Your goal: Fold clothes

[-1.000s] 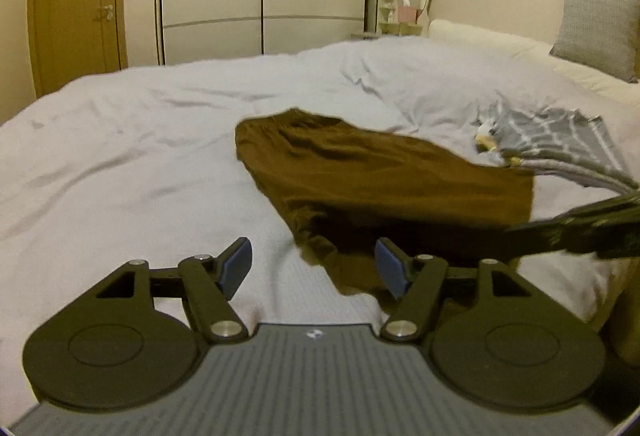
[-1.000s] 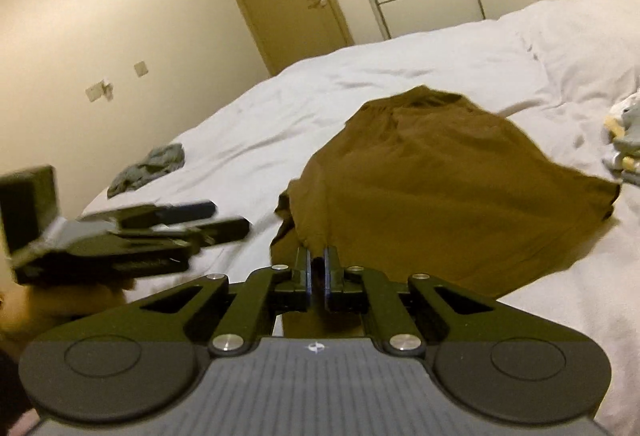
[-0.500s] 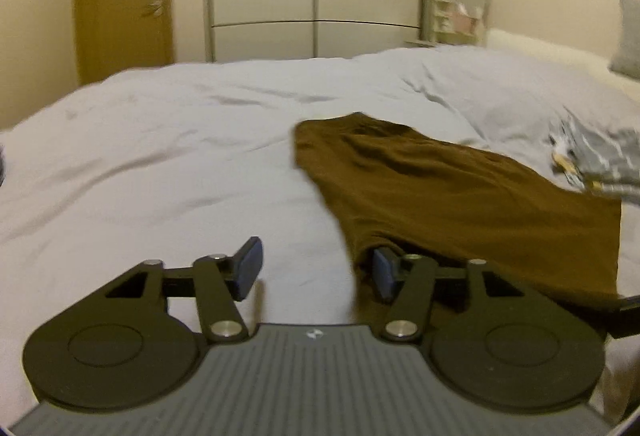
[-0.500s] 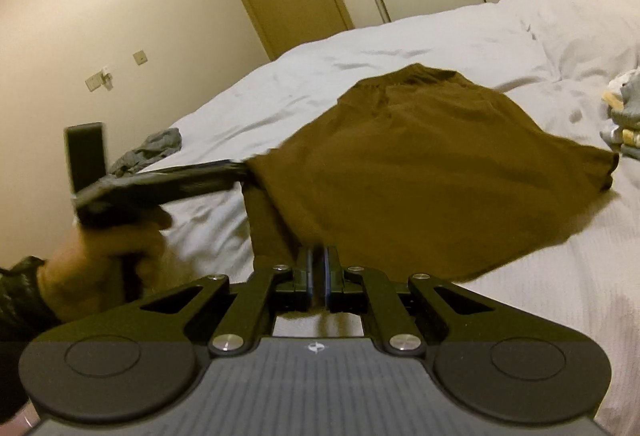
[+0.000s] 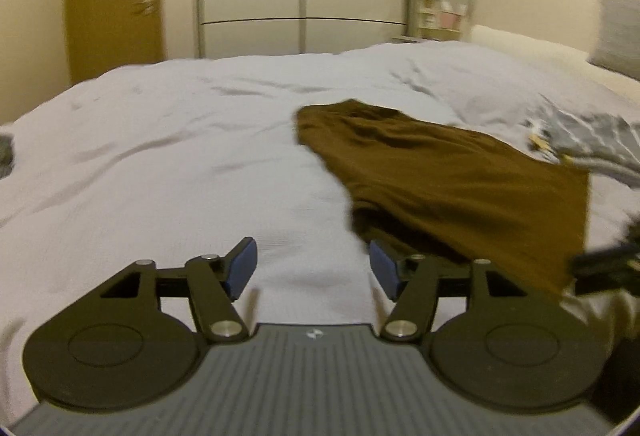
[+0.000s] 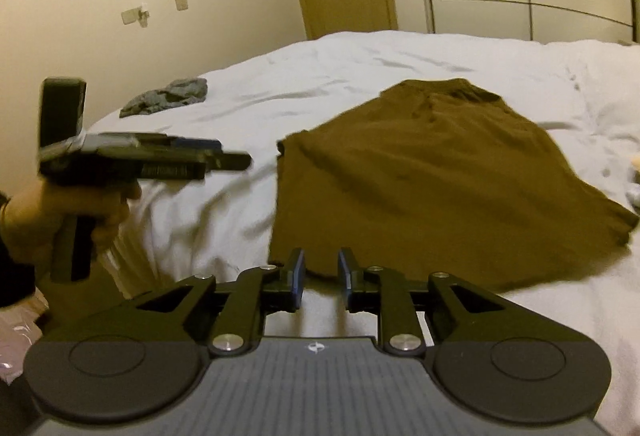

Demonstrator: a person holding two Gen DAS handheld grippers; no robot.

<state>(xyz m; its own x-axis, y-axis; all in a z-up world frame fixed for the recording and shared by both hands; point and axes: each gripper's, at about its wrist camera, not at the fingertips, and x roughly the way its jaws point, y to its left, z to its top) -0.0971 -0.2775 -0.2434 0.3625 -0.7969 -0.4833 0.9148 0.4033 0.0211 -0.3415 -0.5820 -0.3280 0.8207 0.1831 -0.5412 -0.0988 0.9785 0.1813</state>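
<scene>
Brown garment [image 6: 420, 188] lies spread flat on the white bedsheet [image 5: 160, 164], waistband end away from both cameras, near hem toward the bed's edge. Right gripper [image 6: 321, 278] sits just at that near hem — blue-padded fingers parted by a narrow gap, nothing between them. Left gripper [image 5: 312, 268] hovers over bare sheet beside the garment's left edge, fingers wide apart, empty. A crumpled grey cloth [image 6: 168, 101] lies well apart at the far left; striped grey folded clothes [image 5: 592, 140] lie just beyond the garment's right side.
</scene>
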